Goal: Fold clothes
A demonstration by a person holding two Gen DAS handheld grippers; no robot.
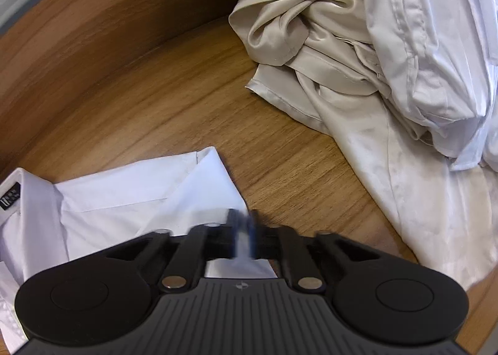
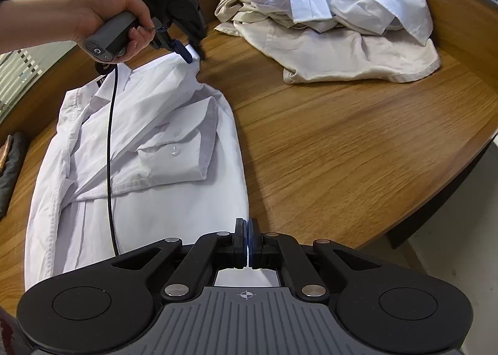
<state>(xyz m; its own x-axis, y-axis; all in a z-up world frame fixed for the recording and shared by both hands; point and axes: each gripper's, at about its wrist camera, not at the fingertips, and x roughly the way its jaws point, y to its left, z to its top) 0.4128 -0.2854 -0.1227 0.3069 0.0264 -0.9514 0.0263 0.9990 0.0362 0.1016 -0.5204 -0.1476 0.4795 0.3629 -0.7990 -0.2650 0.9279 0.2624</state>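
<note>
- The white shirt (image 2: 140,149) lies flat on the wooden desk (image 2: 342,143), in the left half of the right wrist view, with its collar toward the upper left of the frame and its hem toward the bottom.
- I judge the folding to be about halfway: one sleeve (image 2: 174,152) is already laid across the chest with the cuff turned in, and the right side edge looks straight, but the body is still at full length and the left side seems loose.
- A pile of other clothes (image 2: 326,12), white and cream, waits unfolded in the upper right of the frame, well apart from the shirt, so much work is left.
- My left gripper (image 2: 186,53) is at the shoulder of the shirt near the collar; in the left wrist view its fingers are closed on a thin edge of white cloth, though this part is blurred.
- My right gripper (image 2: 248,240) is at the lower right corner of the shirt, fingers closed narrow, with a sliver of white cloth pinched between them.
- The person's hand (image 2: 118,25) holds the left gripper steeply downward, its black cable (image 2: 110,152) hanging over the shirt.
- Both grippers hold the same long edge, so I think the next fold goes across.
</note>
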